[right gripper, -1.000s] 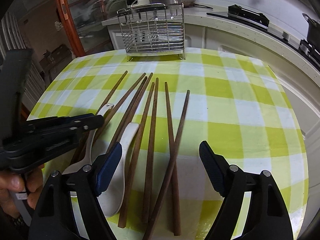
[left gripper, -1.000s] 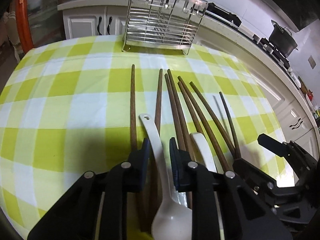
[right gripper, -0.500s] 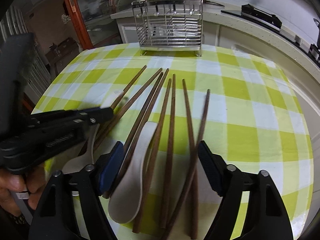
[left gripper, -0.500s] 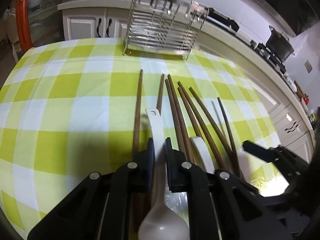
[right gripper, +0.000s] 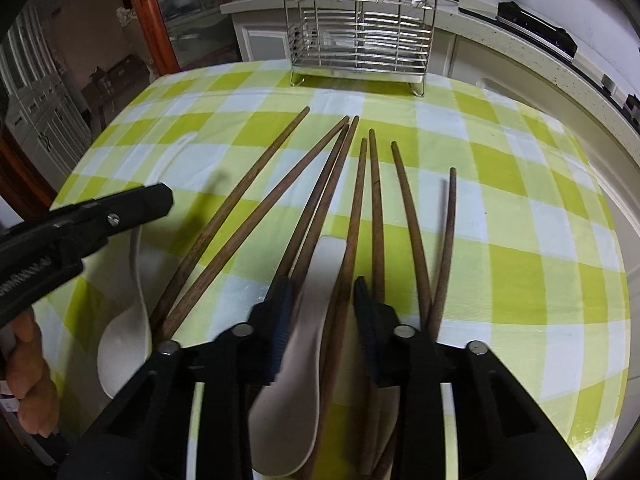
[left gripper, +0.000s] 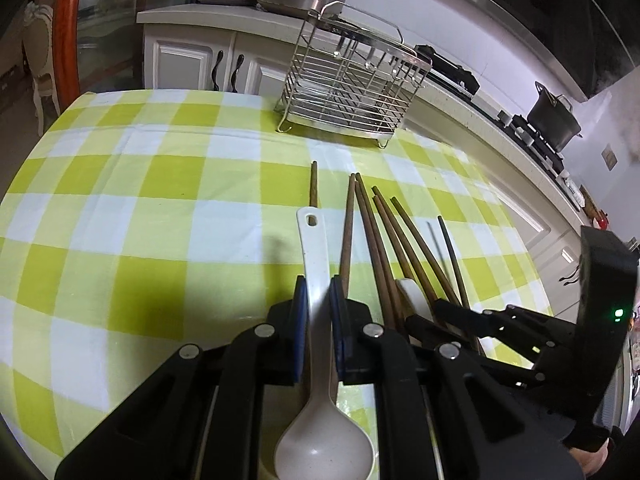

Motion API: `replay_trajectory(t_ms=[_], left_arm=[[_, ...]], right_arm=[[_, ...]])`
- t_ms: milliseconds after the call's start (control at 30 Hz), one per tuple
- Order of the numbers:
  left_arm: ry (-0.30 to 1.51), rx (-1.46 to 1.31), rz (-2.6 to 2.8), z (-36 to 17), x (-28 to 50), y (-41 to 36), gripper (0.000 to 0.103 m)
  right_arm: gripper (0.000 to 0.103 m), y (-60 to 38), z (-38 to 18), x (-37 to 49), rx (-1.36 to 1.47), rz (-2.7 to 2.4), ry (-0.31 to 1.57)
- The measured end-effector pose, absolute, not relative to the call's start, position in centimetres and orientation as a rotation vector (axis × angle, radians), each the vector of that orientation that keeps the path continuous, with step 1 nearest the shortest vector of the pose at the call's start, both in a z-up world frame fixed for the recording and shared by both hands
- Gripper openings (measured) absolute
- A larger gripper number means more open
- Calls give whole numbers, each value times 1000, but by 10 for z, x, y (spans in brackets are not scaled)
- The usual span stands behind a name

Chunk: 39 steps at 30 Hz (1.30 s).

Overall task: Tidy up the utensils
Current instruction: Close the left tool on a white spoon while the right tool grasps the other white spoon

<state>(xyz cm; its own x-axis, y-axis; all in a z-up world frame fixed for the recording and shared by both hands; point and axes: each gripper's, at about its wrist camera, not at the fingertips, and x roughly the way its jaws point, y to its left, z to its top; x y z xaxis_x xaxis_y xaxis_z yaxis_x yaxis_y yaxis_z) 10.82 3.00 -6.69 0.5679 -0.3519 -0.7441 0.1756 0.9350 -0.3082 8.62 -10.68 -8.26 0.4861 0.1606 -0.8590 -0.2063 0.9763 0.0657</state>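
Observation:
My left gripper (left gripper: 318, 296) is shut on the handle of a white spoon (left gripper: 314, 248), whose bowl hangs close under the camera. Several brown chopsticks (left gripper: 384, 236) fan out on the checked tablecloth to its right. A second white spoon (right gripper: 320, 280) lies among the chopsticks (right gripper: 256, 200). My right gripper (right gripper: 322, 286) straddles it, jaws closing, with the spoon and one chopstick between the pads and a small gap still showing. The left gripper (right gripper: 156, 200) comes in from the left over the first spoon (right gripper: 120, 344). The right gripper (left gripper: 432, 316) shows at the second spoon (left gripper: 412, 296).
A wire utensil rack (left gripper: 348, 92) (right gripper: 360, 28) stands at the far edge of the table (left gripper: 120, 220). White cabinets and a counter with a stove and a black pot (left gripper: 554, 120) curve behind and to the right. A person's hand (right gripper: 24, 360) holds the left gripper.
The left jaws shut on the spoon handle and carried the spoon forward and slightly up. The right gripper slid forward over the second spoon and its jaws narrowed sharply around it.

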Motion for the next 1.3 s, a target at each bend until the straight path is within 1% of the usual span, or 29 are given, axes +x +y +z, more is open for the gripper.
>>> replay_trajectory(t_ms=[100,300,367,467,867,933,1067,1100,1133,1167,1200,1300], left_arm=[[913,-218,-313,-68,106,36,11],[903,-236,-307,-68,104,47,11],[899,-240,-305,-66,102,50,11],[893,-241,-297,-63,100,54,11],[840,-203,-285,-36,78,48,11],[828,-192,-281,-30,73,46,8],[823,-181,-278,-27,68,45,8],[818,-174,-284,-27,67,45,11],[822,-171,-295,-30,69,46,28],[836,-176,-292,-33,71,47,39],[851,-179,-287,-37,75,48,43],[914,-130,-276,-52,91,42,43]], right_arm=[[24,-104,-82,88,-62,213,1036],[23,-103,-83,92,-70,208,1033],[19,-105,-82,91,-58,226,1030],[17,-108,-81,91,-35,232,1030],[17,-124,-42,68,-8,236,930],[17,-128,-34,62,0,237,907],[16,-137,-21,50,15,236,867],[16,-139,-19,48,17,236,860],[16,-142,-17,45,21,236,853],[16,-145,-14,43,25,237,845],[16,-146,-12,41,29,237,840],[16,-152,-8,36,41,233,825]])
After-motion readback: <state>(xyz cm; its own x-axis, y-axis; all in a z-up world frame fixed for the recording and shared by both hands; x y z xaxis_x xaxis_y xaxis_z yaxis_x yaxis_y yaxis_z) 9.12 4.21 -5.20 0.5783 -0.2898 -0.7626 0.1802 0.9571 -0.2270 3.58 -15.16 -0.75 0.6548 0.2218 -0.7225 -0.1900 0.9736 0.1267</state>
